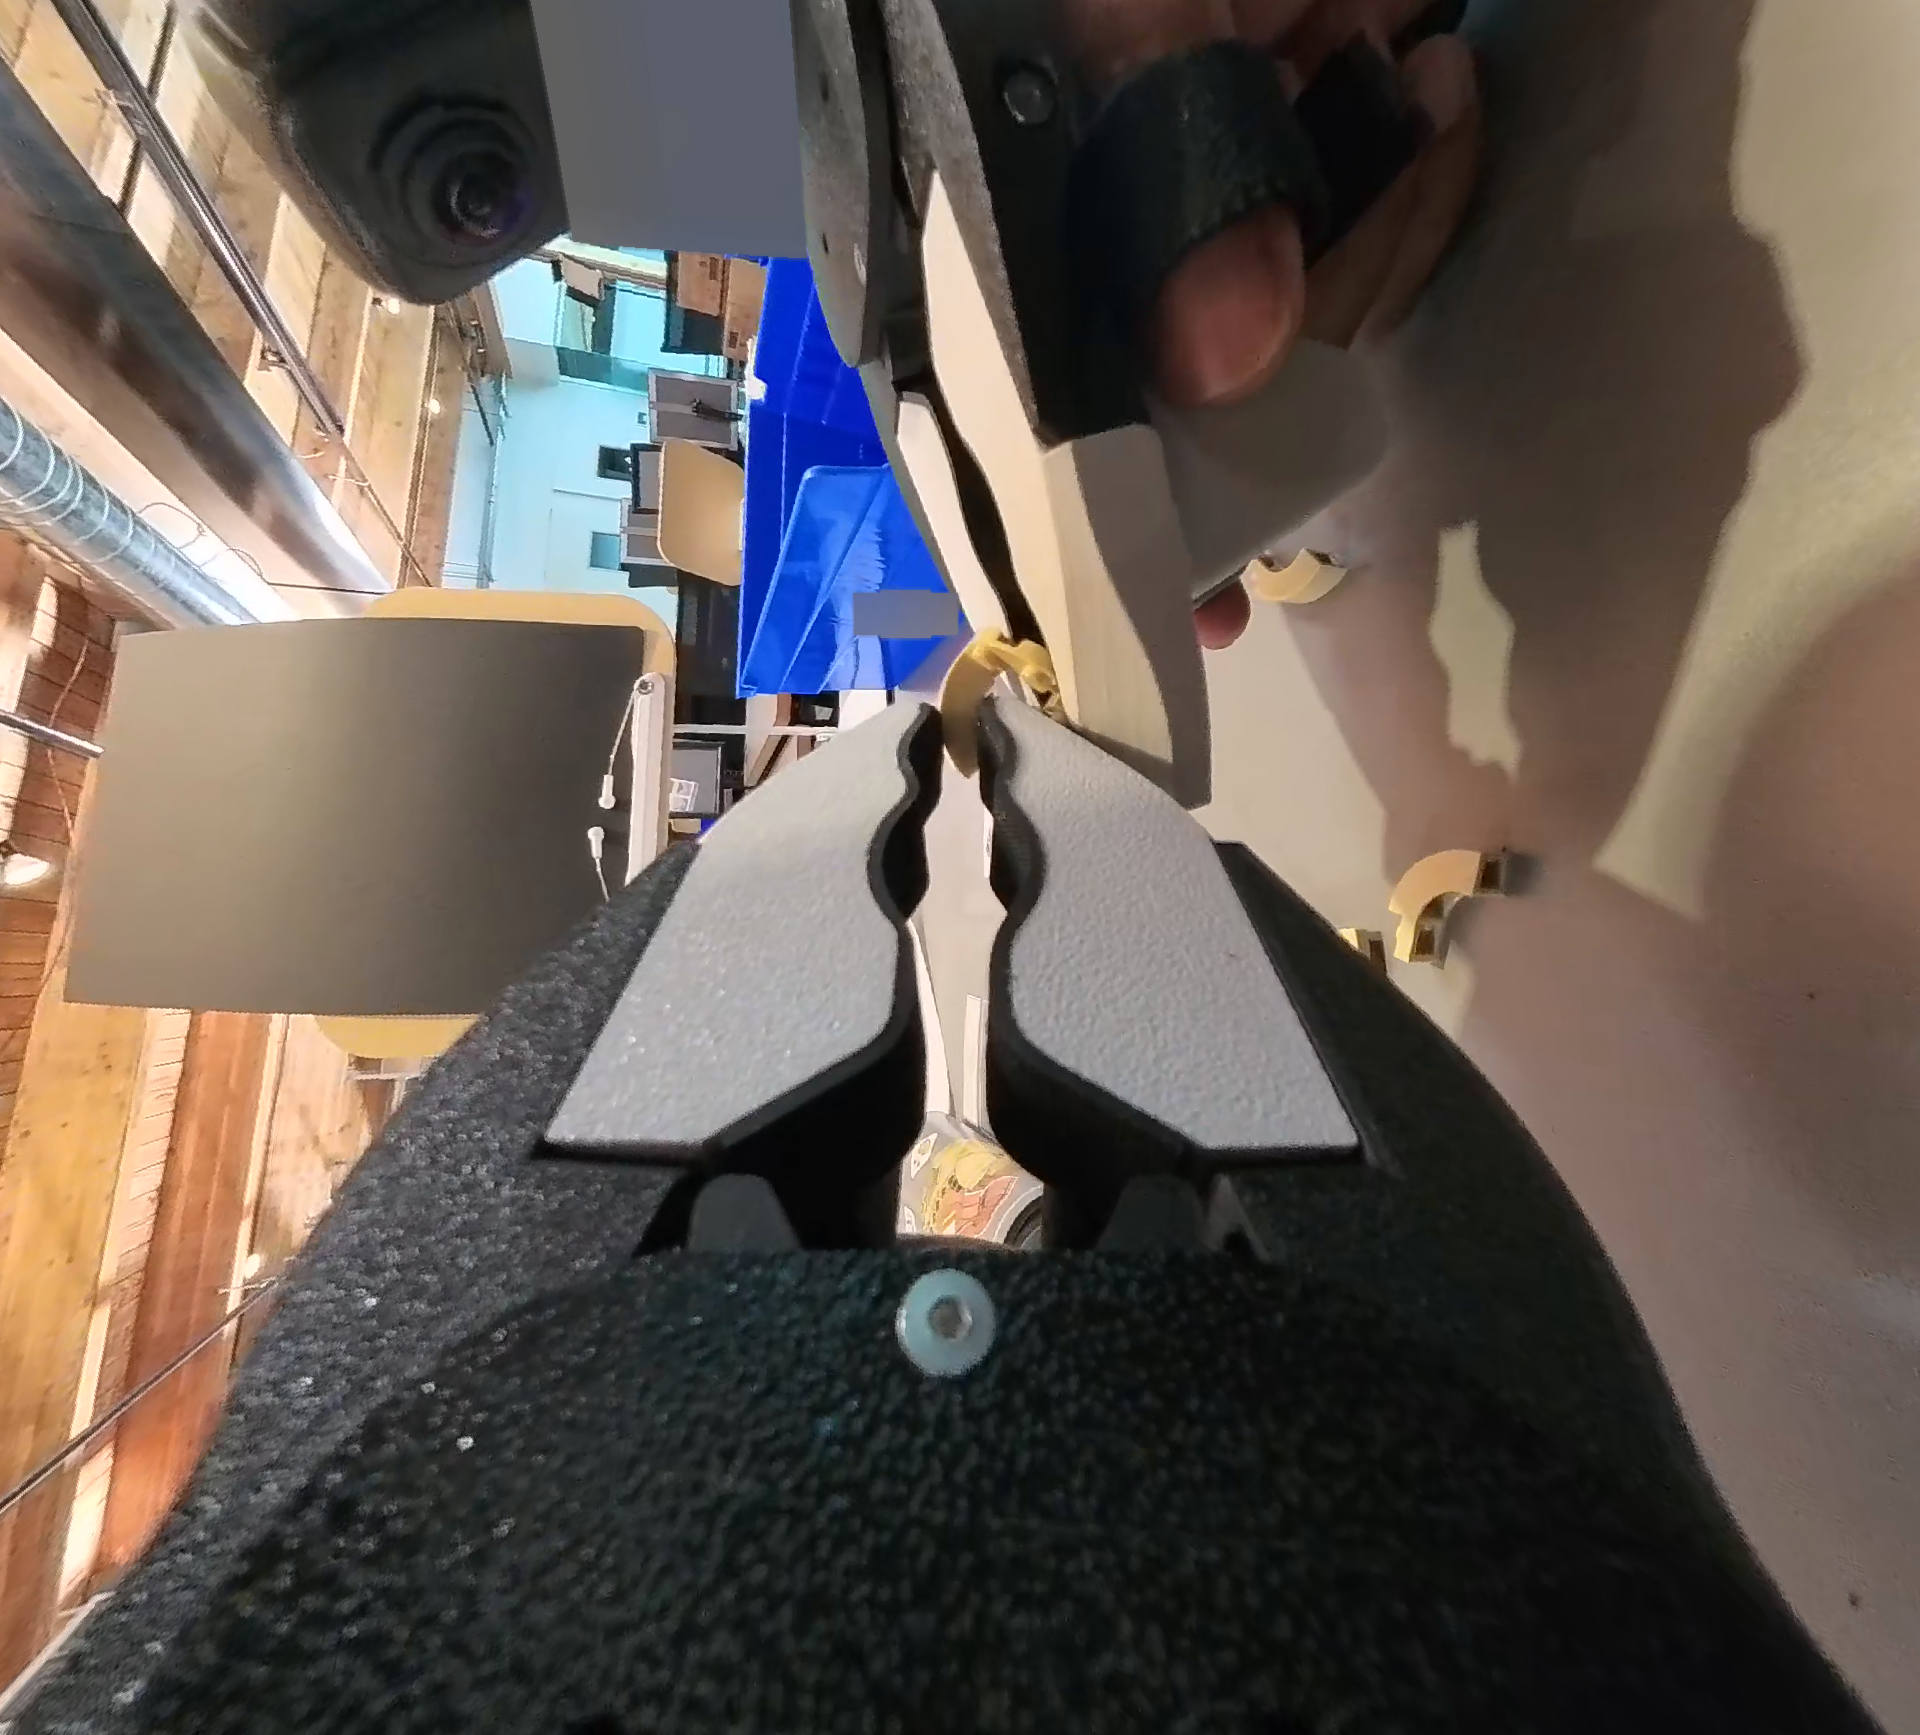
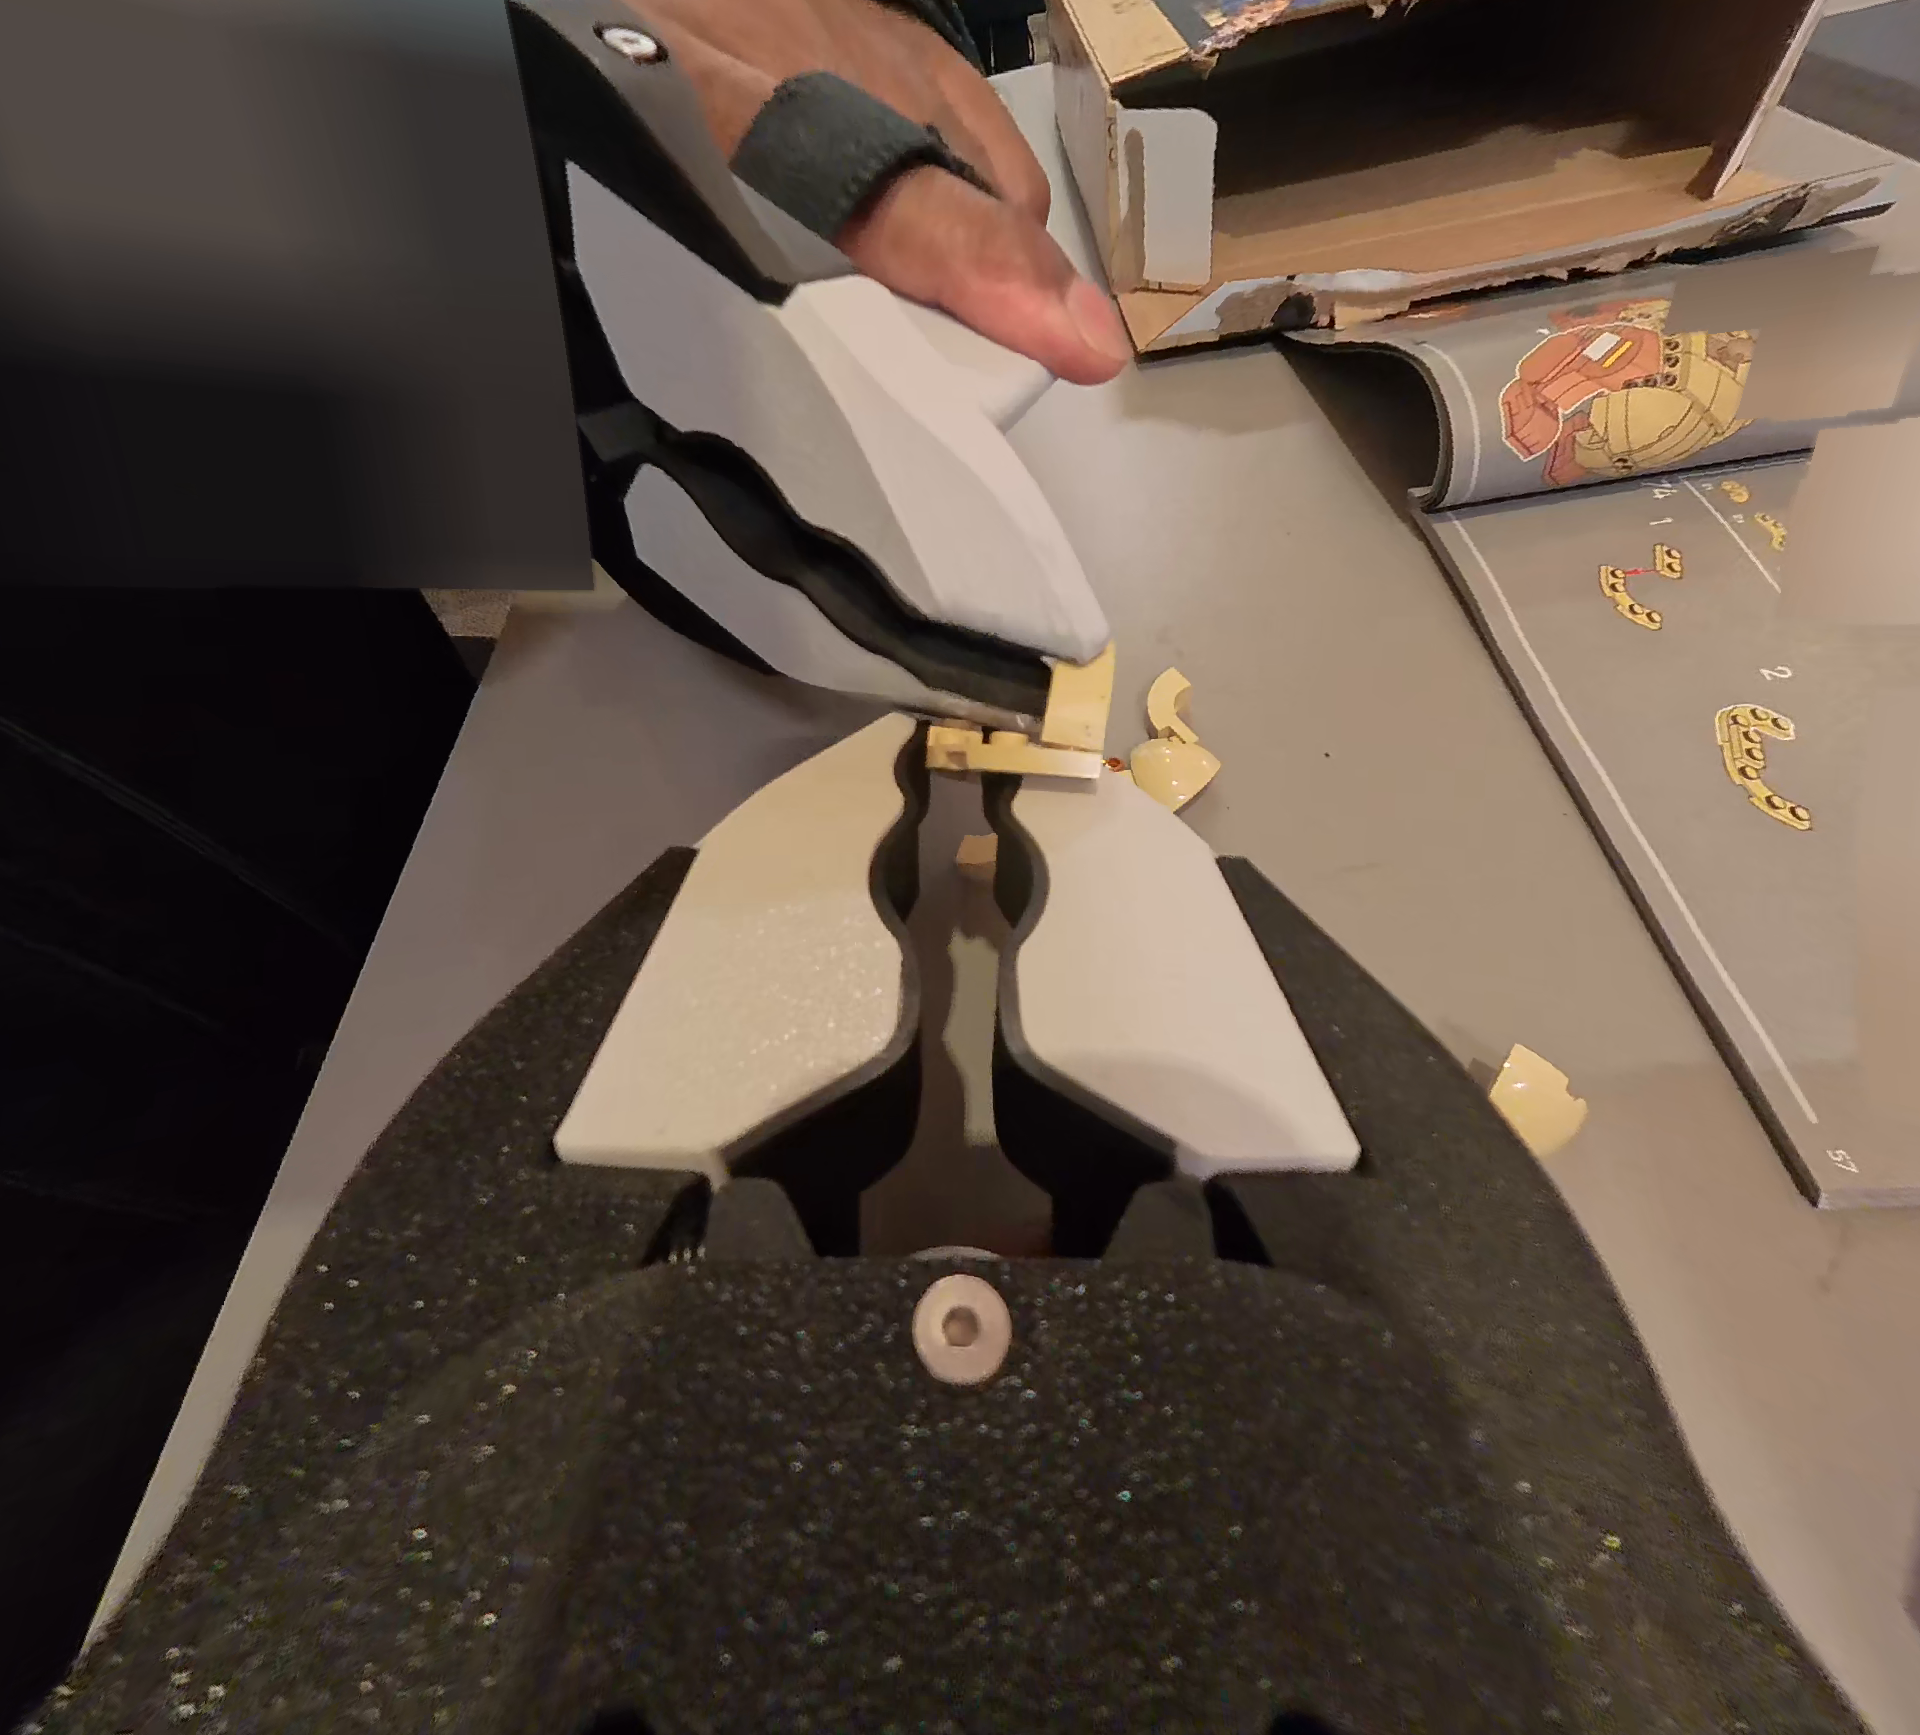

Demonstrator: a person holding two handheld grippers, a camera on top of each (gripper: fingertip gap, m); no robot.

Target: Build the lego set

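My left gripper (image 1: 961, 729) is shut on a small tan curved brick (image 1: 971, 698), pinched at the fingertips. In the right wrist view the left gripper (image 2: 1049, 683) comes in from the upper left with that tan brick (image 2: 1086, 698) at its tip. My right gripper (image 2: 956, 760) is shut on a flat tan plate (image 2: 1013, 758), held above the grey table (image 2: 1299, 563). The tan brick touches the top of the plate at its right end. In the left wrist view the right gripper (image 1: 1039, 662) reaches down from above, held by a hand (image 1: 1226, 303).
Loose tan pieces (image 2: 1174, 766) lie just past the grippers, and another (image 2: 1538, 1109) lies at the right. A torn open cardboard box (image 2: 1455, 158) and an open instruction booklet (image 2: 1662, 698) lie on the right. Blue bins (image 1: 821, 542) stand beyond the table. About 4 cm separates my left fingertips from my right.
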